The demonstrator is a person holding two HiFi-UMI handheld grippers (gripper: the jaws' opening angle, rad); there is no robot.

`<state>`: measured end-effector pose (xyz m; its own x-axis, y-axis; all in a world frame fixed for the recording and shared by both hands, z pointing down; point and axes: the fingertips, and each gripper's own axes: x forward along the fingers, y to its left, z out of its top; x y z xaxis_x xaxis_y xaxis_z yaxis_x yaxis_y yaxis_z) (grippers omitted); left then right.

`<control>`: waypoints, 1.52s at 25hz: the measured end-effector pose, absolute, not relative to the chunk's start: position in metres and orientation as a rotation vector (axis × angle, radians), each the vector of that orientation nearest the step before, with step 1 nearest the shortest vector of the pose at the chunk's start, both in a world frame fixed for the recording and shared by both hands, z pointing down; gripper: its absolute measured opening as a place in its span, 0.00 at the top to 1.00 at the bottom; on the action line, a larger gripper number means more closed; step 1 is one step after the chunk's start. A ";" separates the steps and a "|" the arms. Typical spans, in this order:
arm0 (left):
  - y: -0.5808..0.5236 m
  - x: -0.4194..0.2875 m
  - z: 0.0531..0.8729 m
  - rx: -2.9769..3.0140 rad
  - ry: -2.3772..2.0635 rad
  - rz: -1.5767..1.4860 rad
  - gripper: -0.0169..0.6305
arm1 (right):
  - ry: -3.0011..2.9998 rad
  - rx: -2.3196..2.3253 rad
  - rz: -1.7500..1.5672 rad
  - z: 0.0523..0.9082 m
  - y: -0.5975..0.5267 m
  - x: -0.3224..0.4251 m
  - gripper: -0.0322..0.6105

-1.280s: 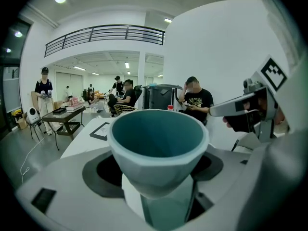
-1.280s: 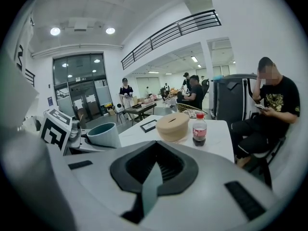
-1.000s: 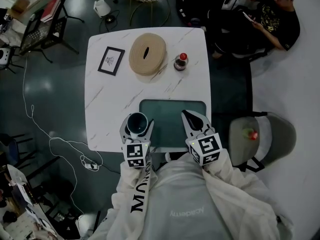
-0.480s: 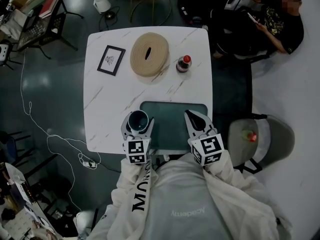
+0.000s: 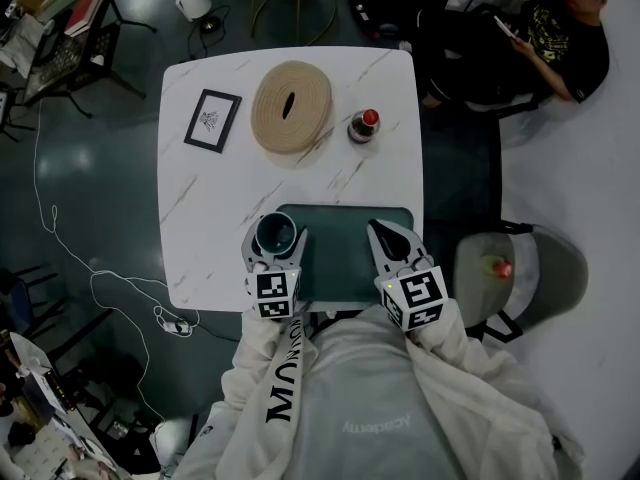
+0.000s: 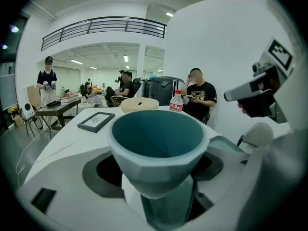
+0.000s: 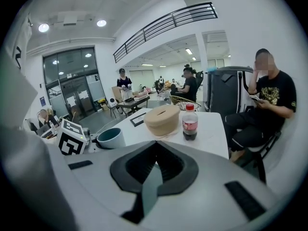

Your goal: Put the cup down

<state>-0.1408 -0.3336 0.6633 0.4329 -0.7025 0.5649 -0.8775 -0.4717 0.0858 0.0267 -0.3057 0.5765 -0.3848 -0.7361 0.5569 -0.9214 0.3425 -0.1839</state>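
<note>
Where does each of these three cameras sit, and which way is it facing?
Head view: on the person's head, looking steeply down at the table; shows both sleeves, the left hand-held gripper and right hand-held gripper.
Left gripper view: on the left hand-held gripper, looking along its jaws across the table; they hold the cup.
Right gripper view: on the right hand-held gripper, facing the same way; its jaws are shut, empty.
Shared: both gripper views show the bottle and round box; the right one also shows the cup.
</note>
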 end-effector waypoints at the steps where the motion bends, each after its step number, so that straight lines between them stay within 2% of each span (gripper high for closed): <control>1: -0.335 -0.140 0.665 2.329 -1.342 0.660 0.37 | -2.232 1.462 0.679 0.577 -0.306 0.027 0.94; 38: -0.351 -0.126 0.681 2.366 -1.309 0.661 0.37 | -2.193 1.476 0.719 0.589 -0.309 0.033 0.94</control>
